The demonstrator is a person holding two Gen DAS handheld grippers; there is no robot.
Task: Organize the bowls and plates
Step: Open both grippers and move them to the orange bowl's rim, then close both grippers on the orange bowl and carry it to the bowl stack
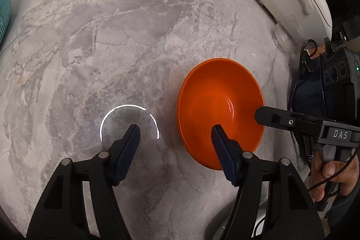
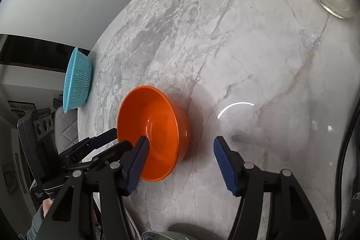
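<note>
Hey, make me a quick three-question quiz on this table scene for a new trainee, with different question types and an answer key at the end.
1. True or false: the orange bowl is lying upside down on the marble table.
2. Multiple choice: the blue colander sits A) inside the bowl, B) at the table's edge, apart from the bowl, C) in the right gripper.
3. Fill in: the left gripper has its fingers spread, so it is ____.

Key: 1 false, it sits upright and empty. 2 B. 3 open; the right gripper is open too, and neither holds anything.
</note>
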